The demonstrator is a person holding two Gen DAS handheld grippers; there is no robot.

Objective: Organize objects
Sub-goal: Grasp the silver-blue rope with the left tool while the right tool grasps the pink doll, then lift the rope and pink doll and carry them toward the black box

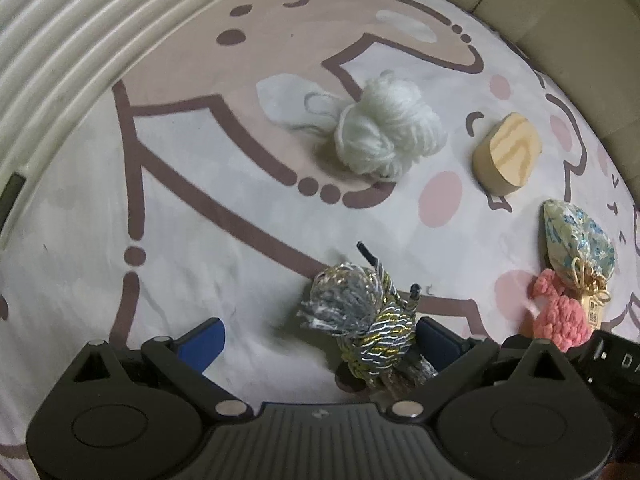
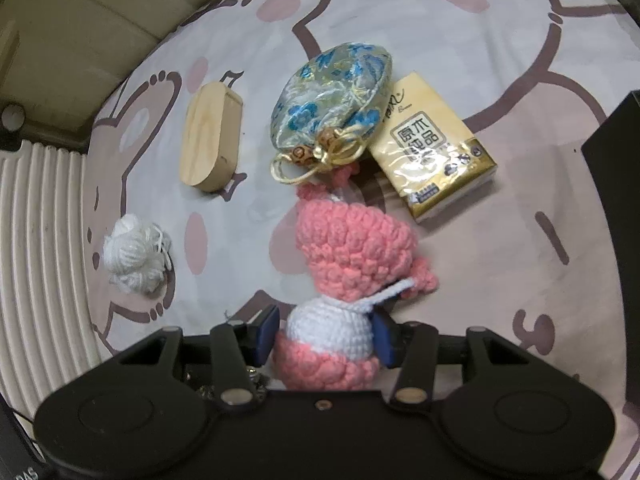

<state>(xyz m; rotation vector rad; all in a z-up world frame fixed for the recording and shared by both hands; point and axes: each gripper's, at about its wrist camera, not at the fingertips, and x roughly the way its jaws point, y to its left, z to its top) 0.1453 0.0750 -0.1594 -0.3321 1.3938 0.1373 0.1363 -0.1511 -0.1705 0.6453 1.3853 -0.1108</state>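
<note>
Pink-and-white crocheted doll [image 2: 352, 280] clenched in the right gripper [image 2: 322, 340].
Left gripper [image 1: 320, 344] released around the silver-gold cord bundle [image 1: 360, 320] beside the doll.

A bedsheet [image 1: 168, 184] printed with cartoon animals in brown outline and pink blotches spreads flat beneath and ahead of both claws. Beyond it, left of the left claw, runs a ribbed white panel [image 1: 60, 60]. Far ahead, a padded beige headboard [image 2: 80, 32] borders the sheet. The light is dim and even.
</note>
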